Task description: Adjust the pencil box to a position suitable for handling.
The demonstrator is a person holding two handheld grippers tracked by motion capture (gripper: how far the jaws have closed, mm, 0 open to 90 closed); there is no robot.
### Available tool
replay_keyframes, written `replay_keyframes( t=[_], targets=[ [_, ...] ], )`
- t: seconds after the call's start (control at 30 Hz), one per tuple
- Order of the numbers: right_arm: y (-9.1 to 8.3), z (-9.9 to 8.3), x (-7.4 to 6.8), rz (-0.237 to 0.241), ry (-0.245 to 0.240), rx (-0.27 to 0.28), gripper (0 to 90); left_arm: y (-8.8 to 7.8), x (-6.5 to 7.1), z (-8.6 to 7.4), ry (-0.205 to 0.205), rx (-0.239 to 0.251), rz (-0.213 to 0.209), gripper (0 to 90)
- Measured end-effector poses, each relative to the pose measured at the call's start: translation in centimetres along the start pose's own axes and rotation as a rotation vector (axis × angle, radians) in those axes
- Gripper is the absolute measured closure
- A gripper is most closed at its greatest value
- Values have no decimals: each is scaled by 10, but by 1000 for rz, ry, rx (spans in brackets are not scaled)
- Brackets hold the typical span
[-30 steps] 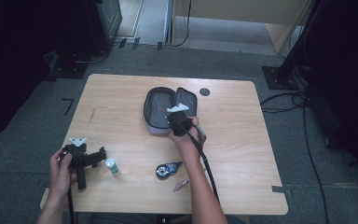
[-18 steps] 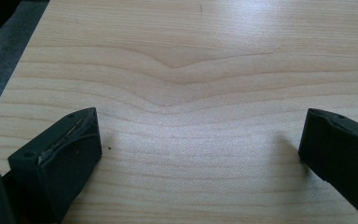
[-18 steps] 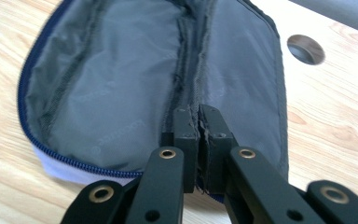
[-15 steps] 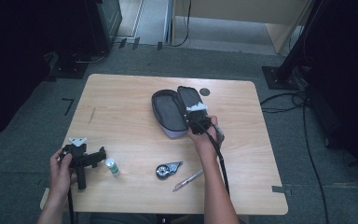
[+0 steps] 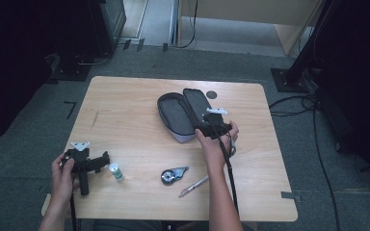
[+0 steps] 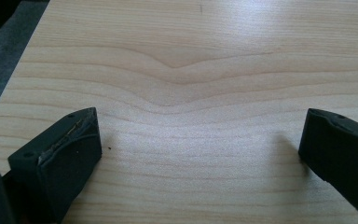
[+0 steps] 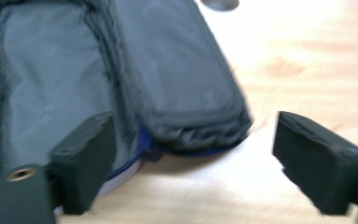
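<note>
The open pencil case [image 5: 180,115] lies at the centre of the high view, its lid flap just ahead of the right gripper [image 5: 211,126], whose jaws have just been opening and now stand released, with the flap's near end [image 7: 186,93] between them but untouched. If they close here, they may pinch only the soft fabric edge, which would likely fold or drag the whole case across the table [image 5: 125,101] (nothing steadies it). The left gripper [image 5: 107,161] waits at lower left, jaws spread over bare wood.
</note>
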State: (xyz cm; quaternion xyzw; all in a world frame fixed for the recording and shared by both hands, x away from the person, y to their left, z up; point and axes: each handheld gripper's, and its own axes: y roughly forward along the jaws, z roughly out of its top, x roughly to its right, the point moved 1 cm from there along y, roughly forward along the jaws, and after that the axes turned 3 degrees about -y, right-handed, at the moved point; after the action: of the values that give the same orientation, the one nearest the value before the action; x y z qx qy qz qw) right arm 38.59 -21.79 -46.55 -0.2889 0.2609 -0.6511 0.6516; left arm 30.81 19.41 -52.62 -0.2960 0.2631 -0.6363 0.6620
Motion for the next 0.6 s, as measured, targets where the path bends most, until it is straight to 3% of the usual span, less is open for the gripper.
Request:
replay_keyframes(
  t=[0.2,0.47,0.6],
  targets=[
    [6,-4,-11,39,77,-34,88,0,0,0,-1,1,0,0],
    [22,-12,-15,49,174,-74,125,0,0,0,-2,1,0,0],
    [30,-18,-18,60,172,-101,145,0,0,0,-2,1,-1,0]
  ],
)
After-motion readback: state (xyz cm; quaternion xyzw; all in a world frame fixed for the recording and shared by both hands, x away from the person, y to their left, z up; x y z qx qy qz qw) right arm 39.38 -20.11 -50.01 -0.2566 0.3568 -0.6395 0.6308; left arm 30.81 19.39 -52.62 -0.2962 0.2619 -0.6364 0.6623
